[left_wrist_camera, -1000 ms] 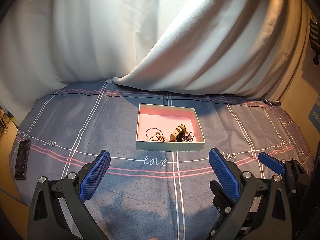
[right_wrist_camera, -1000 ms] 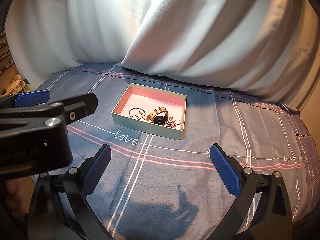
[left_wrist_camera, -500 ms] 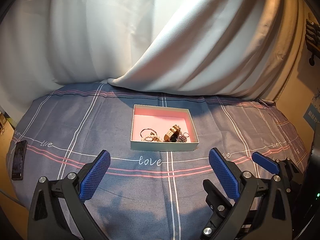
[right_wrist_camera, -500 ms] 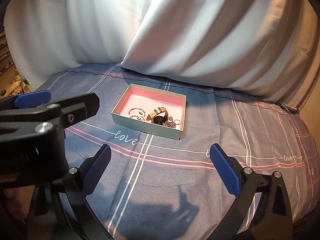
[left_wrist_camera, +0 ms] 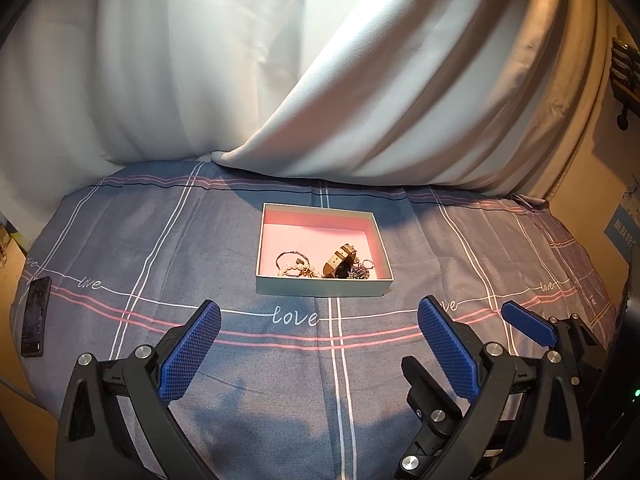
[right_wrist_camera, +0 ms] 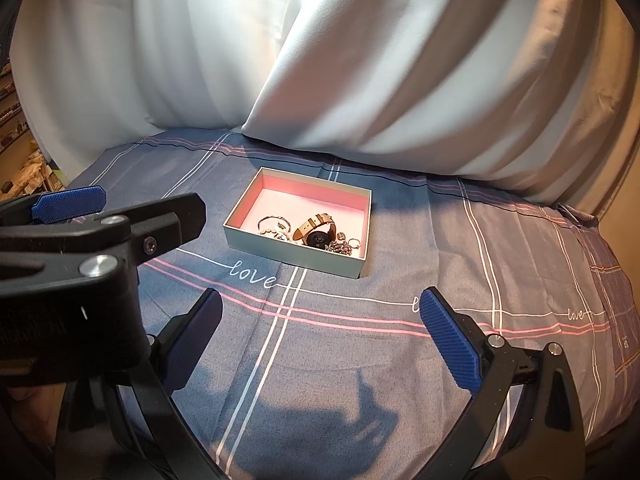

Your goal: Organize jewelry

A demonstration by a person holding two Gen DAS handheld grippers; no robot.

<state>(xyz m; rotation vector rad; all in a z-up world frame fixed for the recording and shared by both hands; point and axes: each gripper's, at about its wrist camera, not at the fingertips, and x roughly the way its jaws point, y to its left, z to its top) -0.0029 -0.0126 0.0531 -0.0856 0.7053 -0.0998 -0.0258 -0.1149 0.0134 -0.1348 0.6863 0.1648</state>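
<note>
A shallow box (left_wrist_camera: 320, 289) with a pink inside sits on the blue checked sheet; it also shows in the right wrist view (right_wrist_camera: 256, 245). In it lie a watch (left_wrist_camera: 339, 263) with a tan strap, a pearl bracelet (left_wrist_camera: 291, 269), a thin bangle, a dark chain and small rings. The watch (right_wrist_camera: 316, 231) also shows in the right wrist view. My left gripper (left_wrist_camera: 318, 354) is open and empty, well short of the box. My right gripper (right_wrist_camera: 320, 334) is open and empty, also short of the box. The left gripper's body fills the right wrist view's left side.
A dark phone (left_wrist_camera: 35, 316) lies at the sheet's left edge. White curtains (left_wrist_camera: 280, 80) hang down behind the box and rest on the sheet. Shelves stand off to the far left (right_wrist_camera: 16, 152).
The left wrist view has pulled back and swung slightly, so the box sits a little more to the left and farther off. The right gripper has hardly moved. Both stay open.
</note>
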